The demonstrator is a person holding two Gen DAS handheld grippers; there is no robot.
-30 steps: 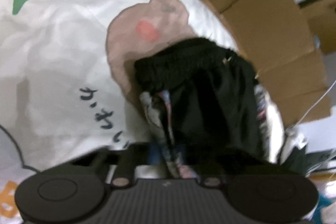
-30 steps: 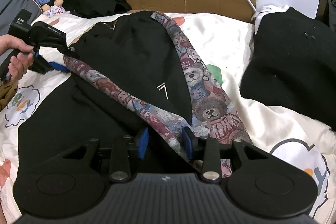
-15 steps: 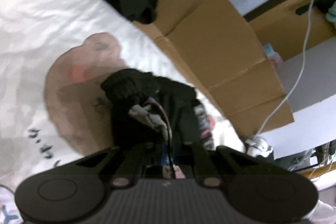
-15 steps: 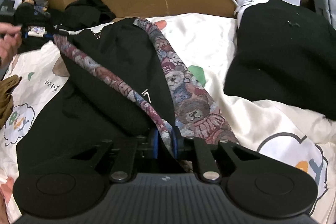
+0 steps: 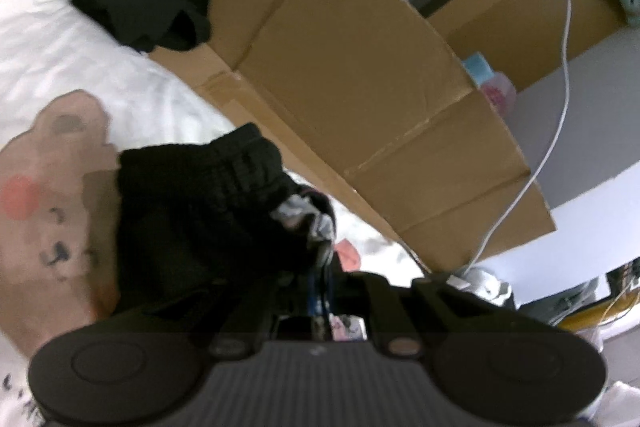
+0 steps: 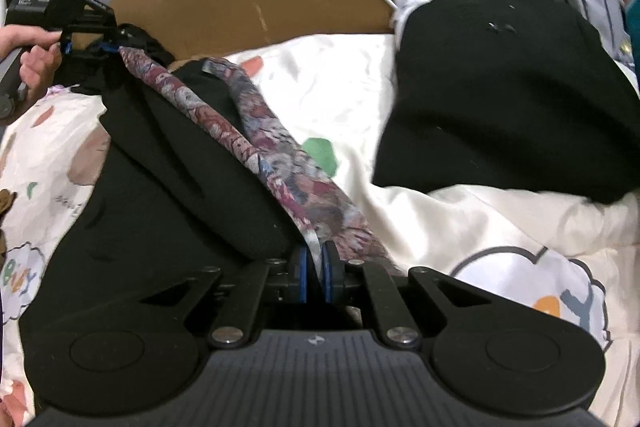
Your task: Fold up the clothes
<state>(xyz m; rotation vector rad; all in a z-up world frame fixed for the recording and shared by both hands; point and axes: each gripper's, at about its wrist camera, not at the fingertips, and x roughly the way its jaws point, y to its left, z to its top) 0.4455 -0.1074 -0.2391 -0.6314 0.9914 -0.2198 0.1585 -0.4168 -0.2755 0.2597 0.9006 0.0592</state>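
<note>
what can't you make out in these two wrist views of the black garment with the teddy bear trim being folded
- Left wrist: the left gripper fingertips, buried in the black garment with teddy bear patterned trim; motion blur too.
- Right wrist: the garment's lower part, covered by the right gripper body and cut off by the frame's bottom edge.
- Right wrist: what the big black fabric mound is; its far side is hidden.
- Right wrist: the person's hand, cut by the left edge.

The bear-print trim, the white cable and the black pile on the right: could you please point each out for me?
bear-print trim [image 6: 224,119], right wrist view, mid-length of the raised strip.
white cable [image 5: 560,131], left wrist view, middle of its run.
black pile [image 6: 500,95], right wrist view, centre of the mound.
</note>
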